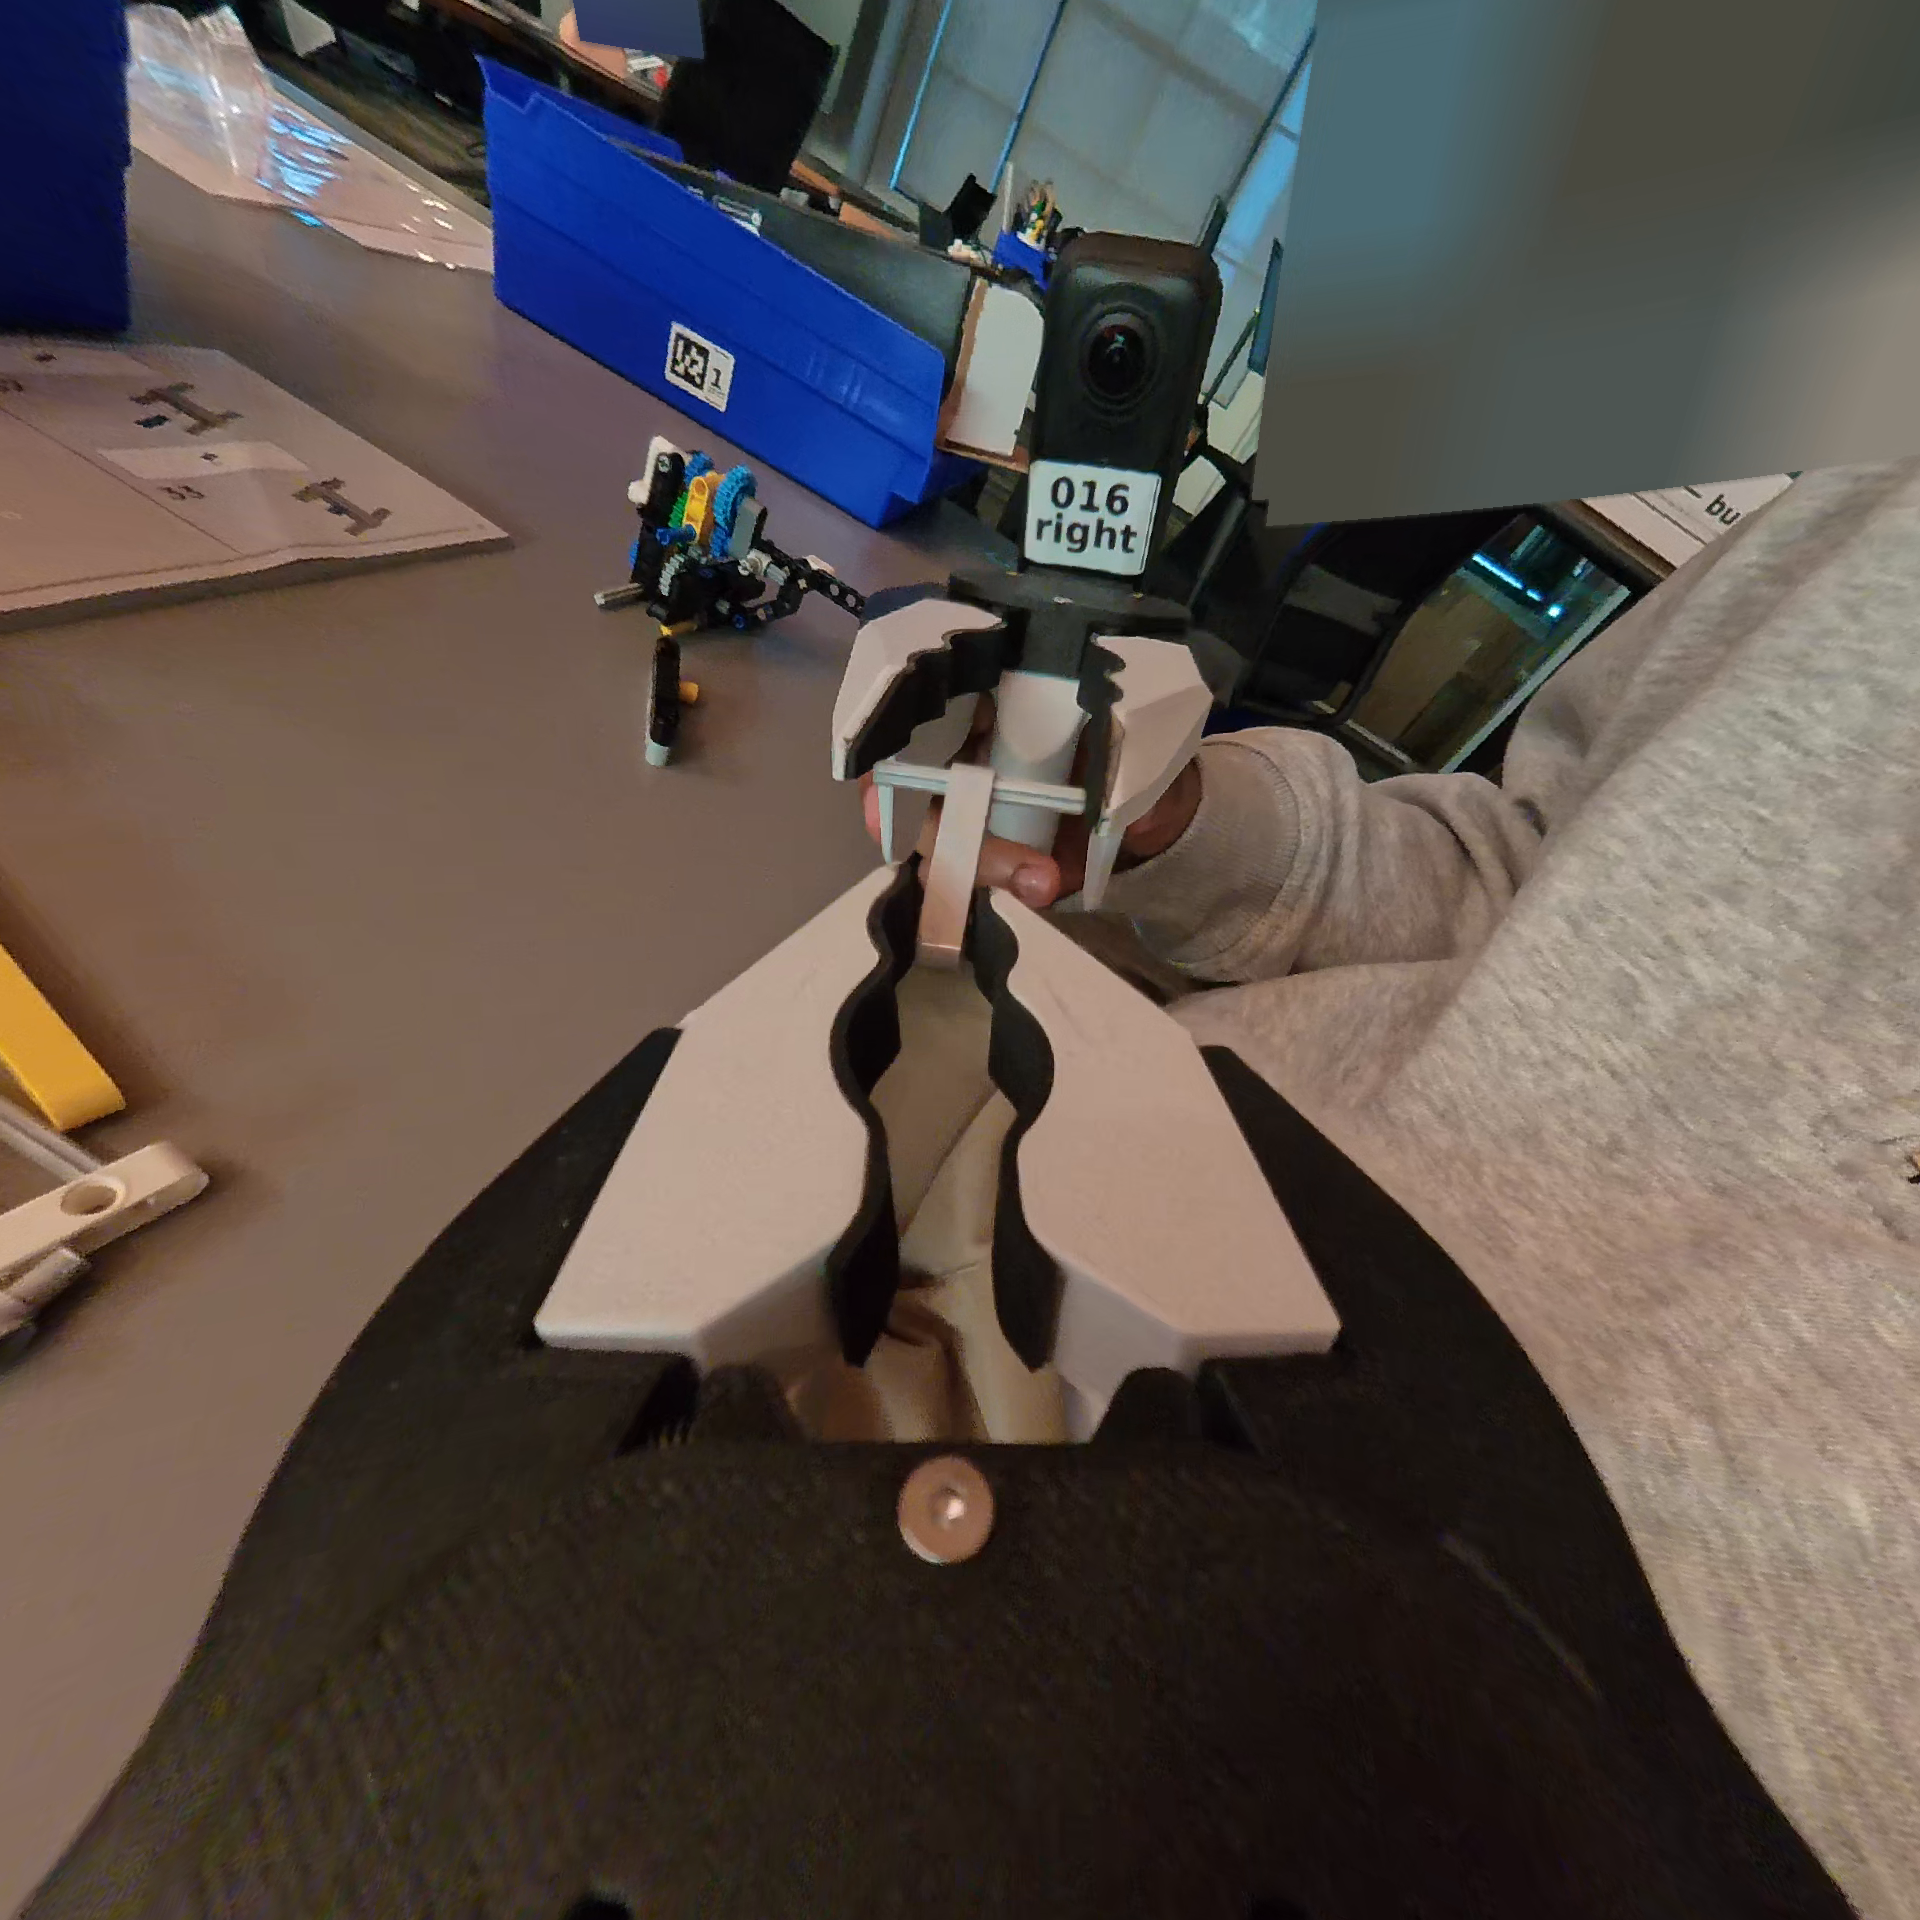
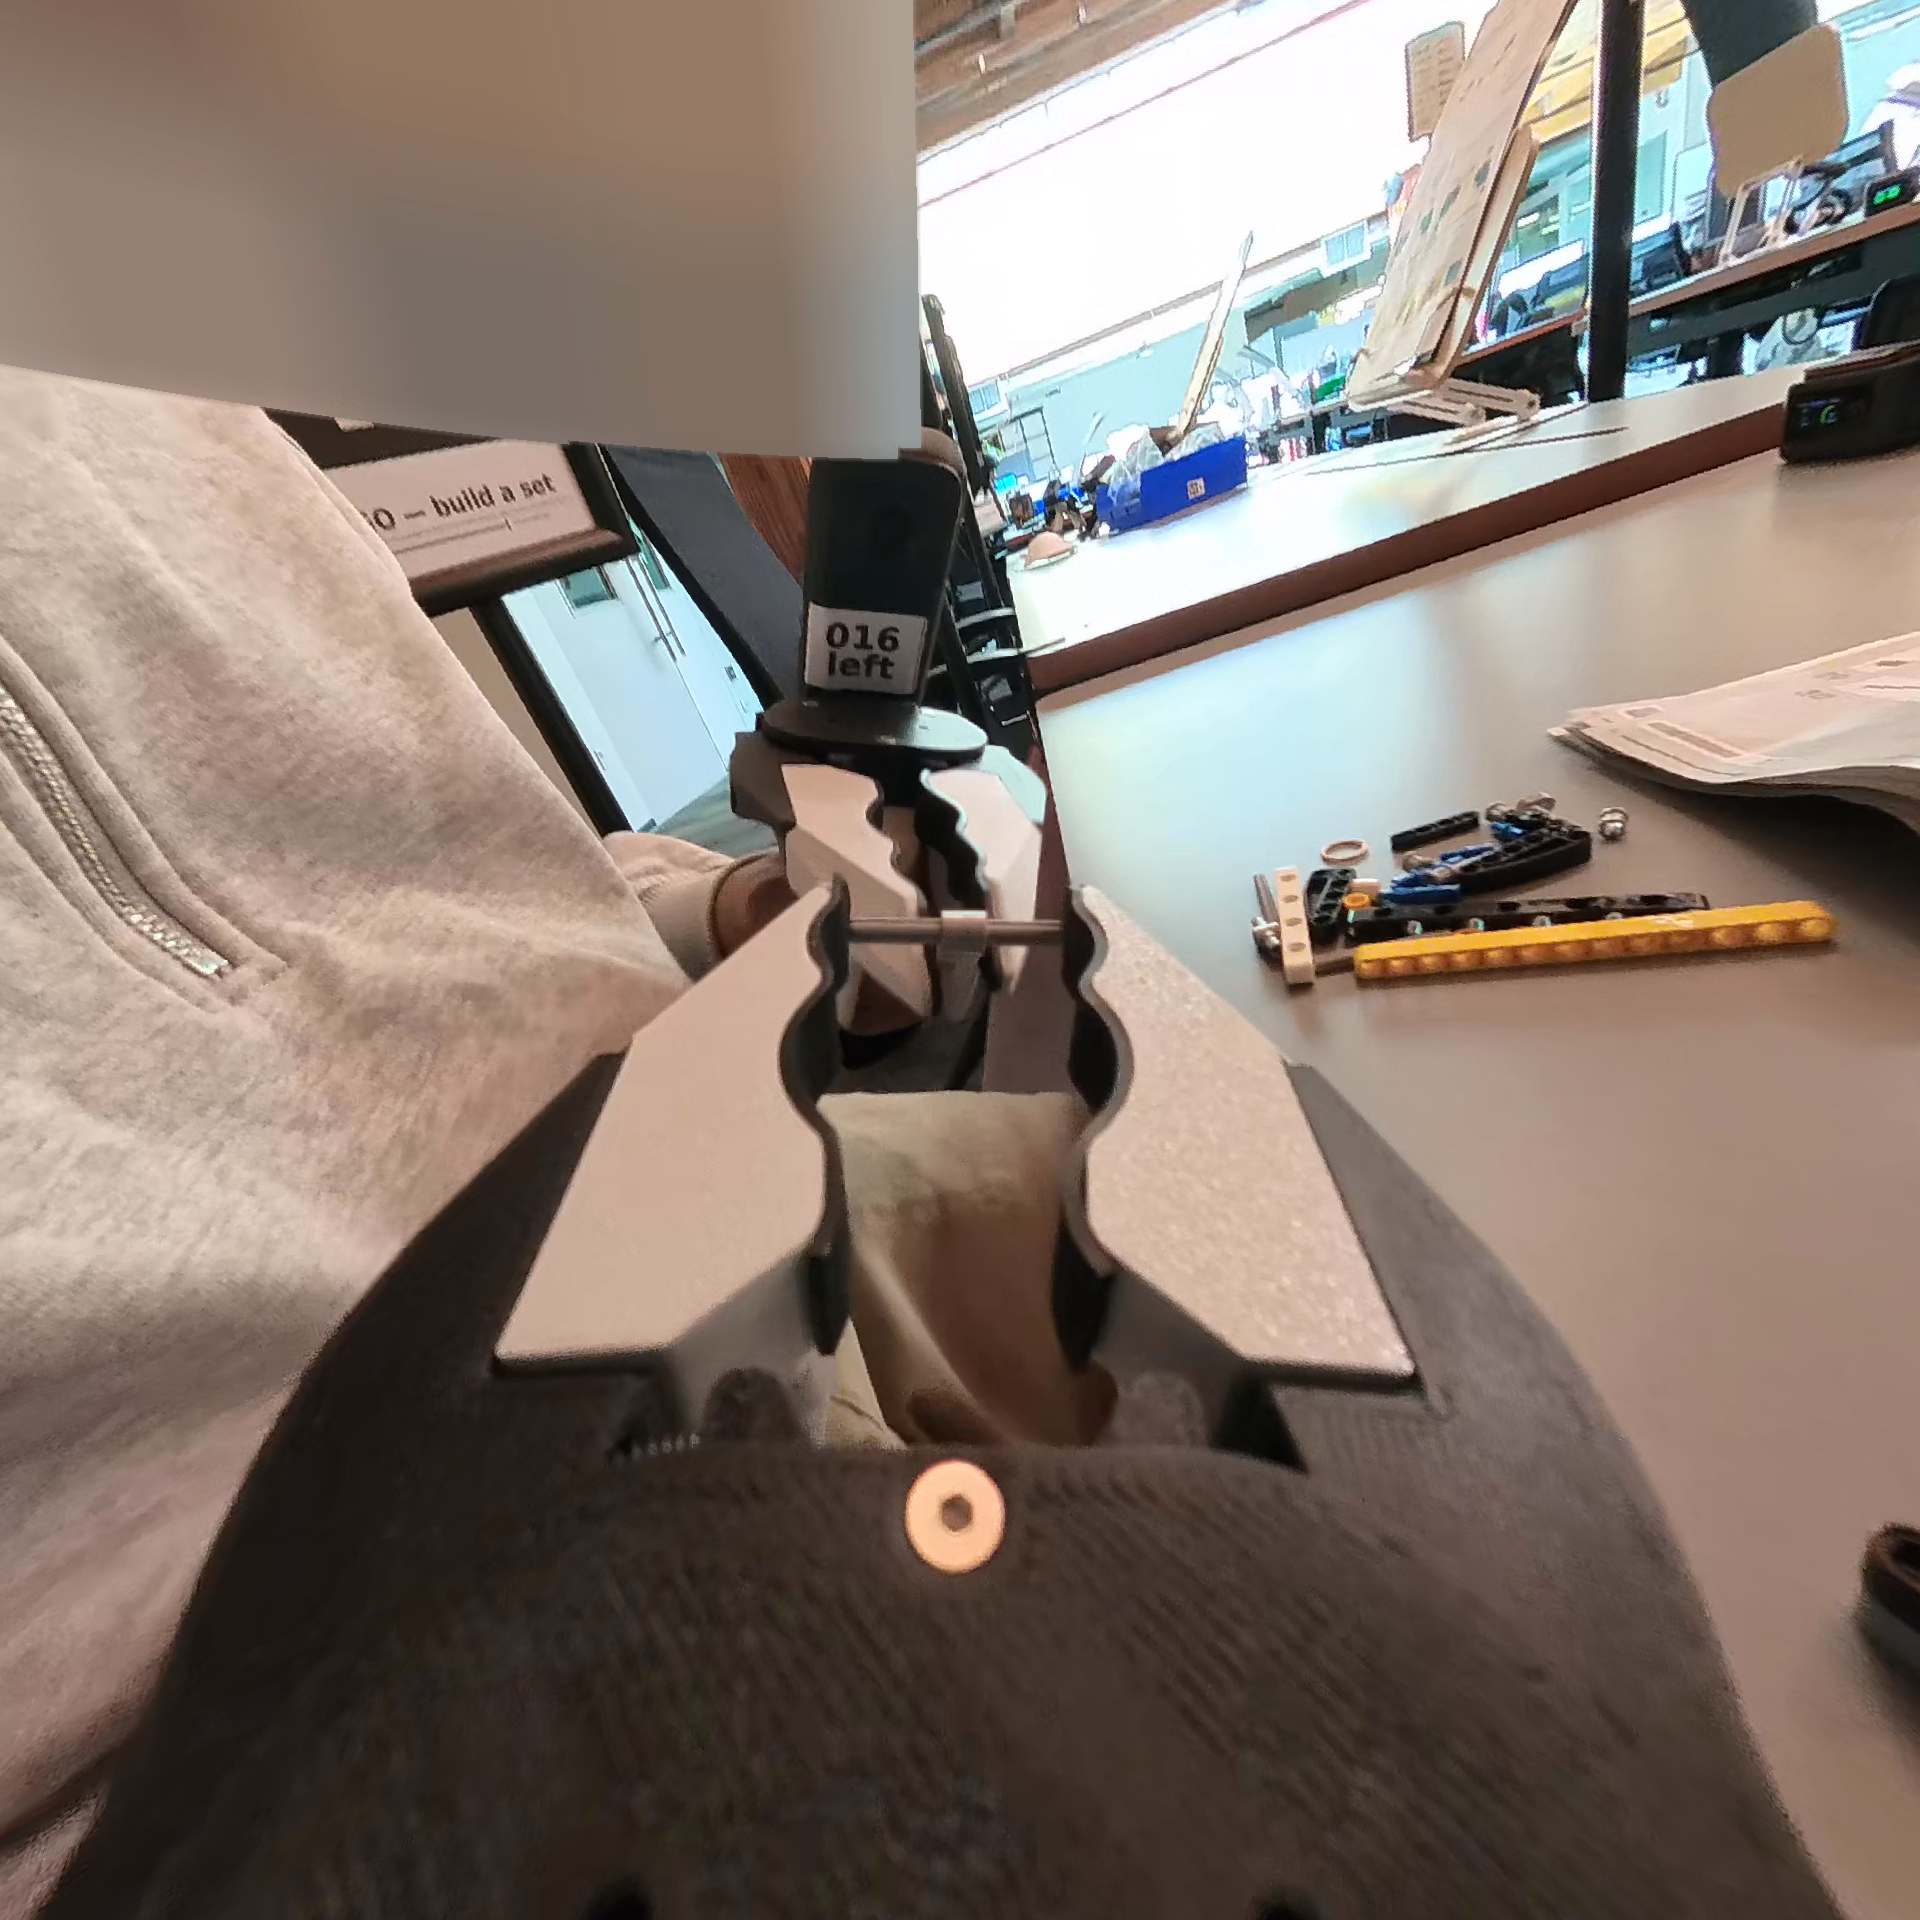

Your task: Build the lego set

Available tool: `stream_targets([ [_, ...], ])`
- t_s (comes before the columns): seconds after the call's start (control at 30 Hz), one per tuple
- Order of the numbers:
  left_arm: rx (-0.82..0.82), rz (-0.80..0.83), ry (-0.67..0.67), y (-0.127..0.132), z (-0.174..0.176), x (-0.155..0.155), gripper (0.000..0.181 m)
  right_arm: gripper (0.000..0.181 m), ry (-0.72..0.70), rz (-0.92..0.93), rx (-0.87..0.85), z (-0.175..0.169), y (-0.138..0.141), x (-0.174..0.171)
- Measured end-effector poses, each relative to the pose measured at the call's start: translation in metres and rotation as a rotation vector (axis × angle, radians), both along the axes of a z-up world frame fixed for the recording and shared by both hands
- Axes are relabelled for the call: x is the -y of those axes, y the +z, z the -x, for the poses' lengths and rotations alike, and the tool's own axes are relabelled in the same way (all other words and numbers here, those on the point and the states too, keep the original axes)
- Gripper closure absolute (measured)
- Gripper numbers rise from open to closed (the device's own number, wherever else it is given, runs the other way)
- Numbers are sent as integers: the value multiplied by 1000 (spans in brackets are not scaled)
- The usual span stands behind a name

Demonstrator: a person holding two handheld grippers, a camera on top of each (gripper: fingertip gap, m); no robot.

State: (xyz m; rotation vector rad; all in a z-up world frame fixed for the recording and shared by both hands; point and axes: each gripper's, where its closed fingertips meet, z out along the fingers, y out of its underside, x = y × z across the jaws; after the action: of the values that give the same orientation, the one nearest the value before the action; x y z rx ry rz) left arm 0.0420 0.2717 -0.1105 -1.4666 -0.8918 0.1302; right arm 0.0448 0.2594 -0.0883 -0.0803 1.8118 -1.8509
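Facing each other at the centre of both frames, the left gripper (image 1: 940, 914) and the right gripper (image 2: 956, 930) share one small assembly: a thin grey axle (image 2: 956, 929) carrying a pale grey beam (image 1: 956, 862). The right gripper's jaws stand partly apart, their tips clamping the axle by its two ends, so the rod spans the gap crosswise. The left gripper's jaws are nearly closed, pinching the lower end of the beam, which hangs from the middle of the axle. Both tools are held above a person's lap (grey sweatshirt at the frame edges), just off the edge of the grey worktop (image 1: 416, 831). In the left wrist view, a partly built lego model (image 1: 707, 551) stands on the worktop at upper centre-left, with a short black piece (image 1: 663, 701) lying just below it, a blue bin (image 1: 717, 301) behind, and an instruction booklet (image 1: 208, 478) at left. In the right wrist view, loose parts, including a long yellow beam (image 2: 1590, 940) and black beams (image 2: 1496, 862), lie at centre right.
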Motion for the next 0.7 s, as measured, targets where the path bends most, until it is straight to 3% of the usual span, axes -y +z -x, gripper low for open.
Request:
stream_targets([
  [0.43, 20, -155, 2, 13, 1, 9, 165, 142, -9, 39, 69, 9, 9, -3],
  [0.7, -9, -149, -17, 18, -2, 6, 176, 142, 10, 45, 66, 4, 11, -2],
])
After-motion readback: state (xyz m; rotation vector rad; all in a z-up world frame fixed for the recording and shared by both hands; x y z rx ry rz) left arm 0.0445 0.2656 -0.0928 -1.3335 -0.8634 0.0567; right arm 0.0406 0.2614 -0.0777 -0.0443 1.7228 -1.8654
